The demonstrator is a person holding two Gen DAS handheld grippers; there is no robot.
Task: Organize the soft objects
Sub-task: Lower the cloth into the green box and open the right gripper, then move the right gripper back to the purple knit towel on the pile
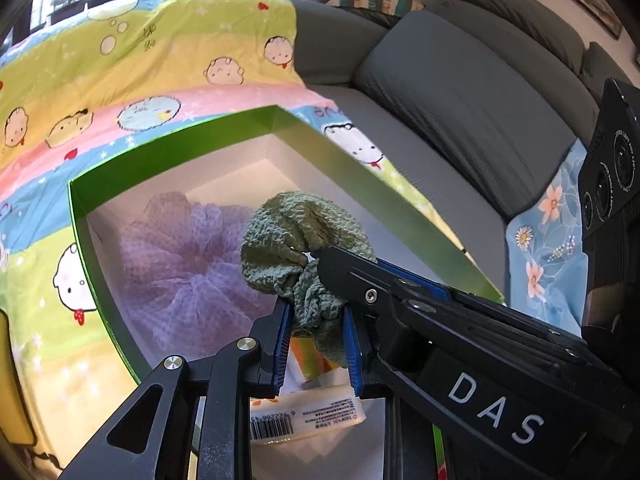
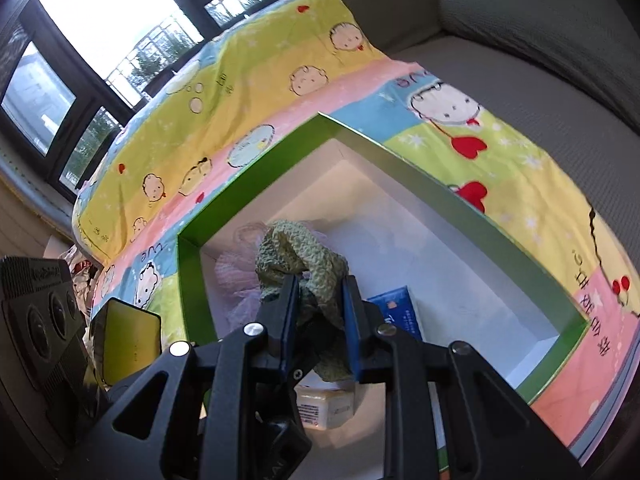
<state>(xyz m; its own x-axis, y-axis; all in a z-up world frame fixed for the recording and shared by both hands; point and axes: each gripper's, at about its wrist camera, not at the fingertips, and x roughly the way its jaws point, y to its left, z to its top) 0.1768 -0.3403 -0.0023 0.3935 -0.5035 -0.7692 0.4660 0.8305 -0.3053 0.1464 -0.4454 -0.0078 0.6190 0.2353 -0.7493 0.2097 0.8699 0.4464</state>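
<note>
A crumpled green cloth [image 1: 296, 236] hangs over an open green box with a white inside [image 1: 172, 148]. My left gripper [image 1: 316, 320] is shut on the cloth's lower part. My right gripper [image 1: 316, 258] reaches in from the right and is also shut on the cloth. In the right wrist view the cloth [image 2: 304, 256] sits between my right gripper's fingers [image 2: 318, 308], above the box [image 2: 248, 184]. A purple mesh bath pouf [image 1: 188, 264] lies in the box below, also showing in the right wrist view [image 2: 240, 284].
The box sits on a cartoon-print blanket [image 1: 120, 60] on a grey sofa [image 1: 460, 92]. A packet with a barcode [image 1: 308, 416] and a blue tissue pack [image 2: 396, 308] lie in the box. A floral blue cloth [image 1: 548, 240] lies right.
</note>
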